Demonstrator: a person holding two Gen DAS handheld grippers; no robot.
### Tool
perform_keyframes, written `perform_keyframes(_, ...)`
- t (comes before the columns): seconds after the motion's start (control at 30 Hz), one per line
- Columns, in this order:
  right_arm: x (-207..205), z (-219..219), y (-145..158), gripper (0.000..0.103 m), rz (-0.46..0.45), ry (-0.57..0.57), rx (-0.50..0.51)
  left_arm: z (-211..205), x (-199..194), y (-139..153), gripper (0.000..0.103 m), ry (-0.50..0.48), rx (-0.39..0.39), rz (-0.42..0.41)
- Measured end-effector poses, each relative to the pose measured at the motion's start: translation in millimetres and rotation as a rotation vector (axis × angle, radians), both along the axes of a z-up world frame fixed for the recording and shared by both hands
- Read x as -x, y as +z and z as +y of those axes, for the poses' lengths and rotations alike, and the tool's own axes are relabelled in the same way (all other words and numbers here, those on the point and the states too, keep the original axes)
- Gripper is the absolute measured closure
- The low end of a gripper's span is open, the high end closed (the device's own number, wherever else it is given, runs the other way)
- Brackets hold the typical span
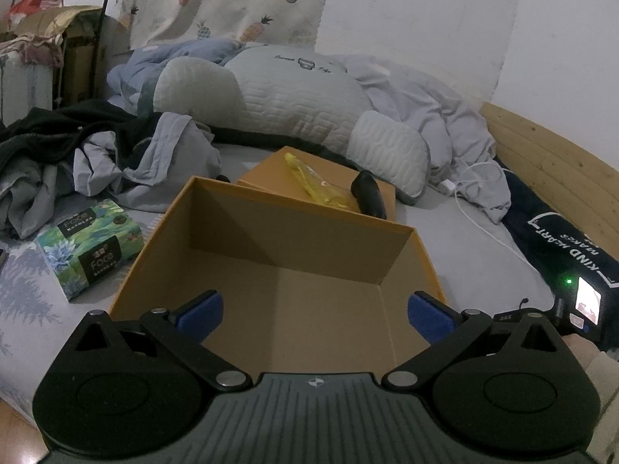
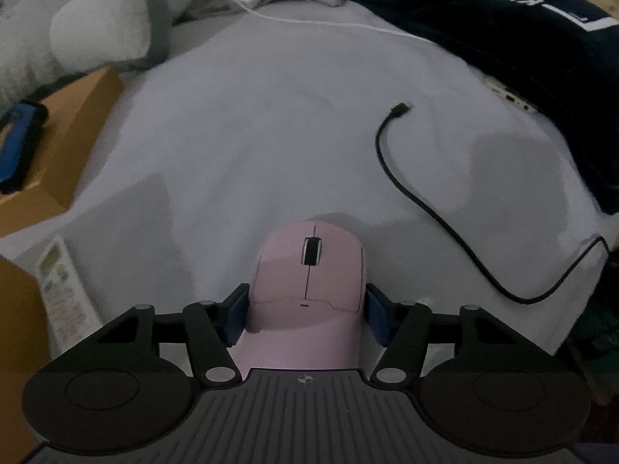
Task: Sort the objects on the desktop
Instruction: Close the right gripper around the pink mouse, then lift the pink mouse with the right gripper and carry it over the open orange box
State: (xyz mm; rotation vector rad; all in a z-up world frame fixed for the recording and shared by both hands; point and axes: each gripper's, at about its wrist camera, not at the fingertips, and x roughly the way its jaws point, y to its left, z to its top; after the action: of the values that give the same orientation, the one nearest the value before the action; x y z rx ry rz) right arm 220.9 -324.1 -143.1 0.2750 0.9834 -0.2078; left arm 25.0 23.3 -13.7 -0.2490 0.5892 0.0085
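Note:
My right gripper (image 2: 306, 311) is shut on a pink computer mouse (image 2: 309, 274), its blue pads pressed on both sides, above the grey bedsheet. My left gripper (image 1: 315, 315) is open and empty, hovering over an empty open cardboard box (image 1: 232, 208). Behind the box lies its lid (image 1: 271, 170) with a yellow transparent item (image 1: 313, 185) and a black object (image 1: 369, 193) on it. A white remote control (image 2: 64, 290) lies beside the box in the right wrist view. A black cable (image 2: 406, 189) lies on the sheet to the right of the mouse.
A green tissue pack (image 1: 91, 247) lies left of the box. Pillows (image 1: 294, 104), crumpled clothes (image 1: 127, 154) and a white charger cable (image 1: 468, 201) lie behind. A dark printed cloth (image 2: 522, 38) and a wooden bed frame (image 1: 557, 170) are to the right.

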Motion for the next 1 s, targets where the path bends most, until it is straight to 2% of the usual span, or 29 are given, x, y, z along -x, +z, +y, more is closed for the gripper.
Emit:
perform_keyframes(0.13, 4.1, 5.7, 12.9, 0.040, -0.032, 0.026, -0.014, 0.8, 0.7, 0.8, 0.000, 0.001, 0.001, -0.004)
perform_keyframes(0.3, 7.7, 22.3, 43.0, 0.040, -0.093, 0.095, -0.026, 1.9, 0.8, 1.3, 0.000, 0.004, 0.003, -0.005)
perform_keyframes(0.8, 40.7, 80.0, 158.3, 0.040, -0.328, 0.337, -0.099, 14.0, 3.7, 10.7, 0.000, 0.057, -0.008, -0.035)
perform_keyframes(1.0, 57.6, 111.8, 202.7, 0.040, -0.385, 0.448, -0.129, 24.3, 5.5, 16.2, 0.000, 0.095, -0.008, -0.056)
